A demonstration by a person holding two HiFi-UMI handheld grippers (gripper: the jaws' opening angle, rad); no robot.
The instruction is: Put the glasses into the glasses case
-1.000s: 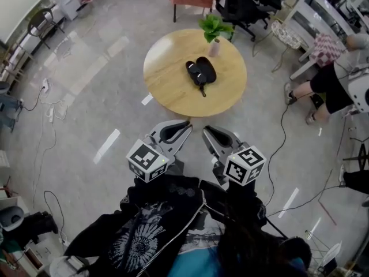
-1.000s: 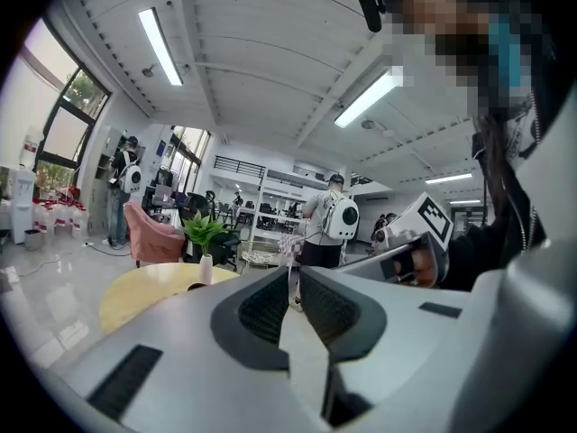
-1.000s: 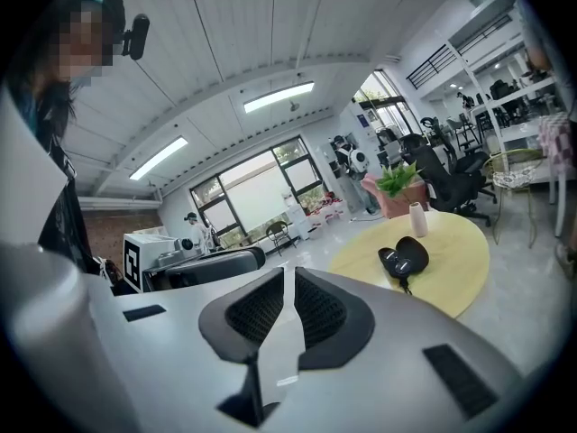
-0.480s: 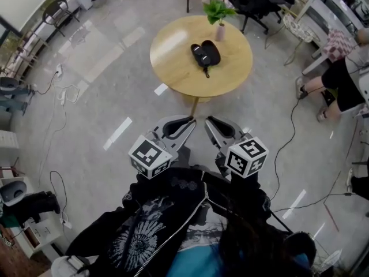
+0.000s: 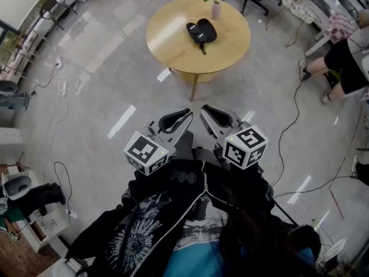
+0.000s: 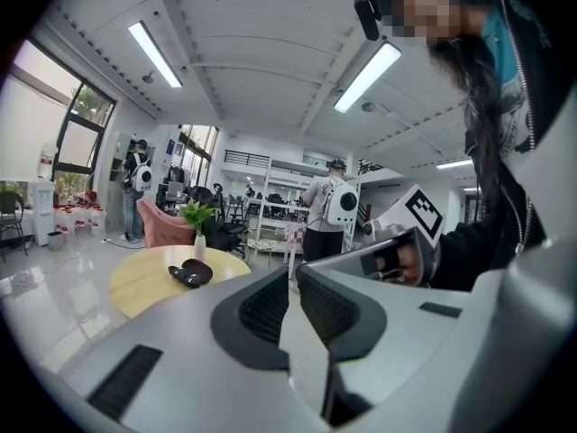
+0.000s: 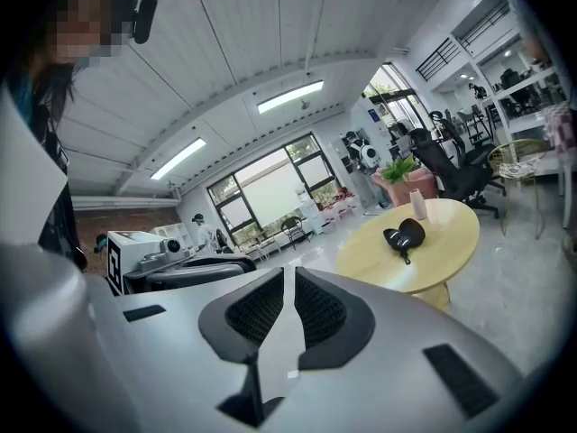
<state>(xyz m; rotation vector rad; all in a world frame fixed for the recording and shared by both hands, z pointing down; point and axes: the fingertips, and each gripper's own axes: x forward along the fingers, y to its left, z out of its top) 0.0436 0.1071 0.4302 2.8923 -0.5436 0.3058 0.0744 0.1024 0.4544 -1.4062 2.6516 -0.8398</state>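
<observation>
The glasses case lies open on the tabletop, ready for the glasses, which I think are the dark shape touching it. My left tool and right tool hang well short of the tabletop, both clenched and empty, nothing being within reach.

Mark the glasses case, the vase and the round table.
glasses case (image 5: 206, 29), head view, on its right half.
vase (image 5: 215, 9), head view, on its pale body.
round table (image 5: 170, 36), head view, on bare wood left of the case.
</observation>
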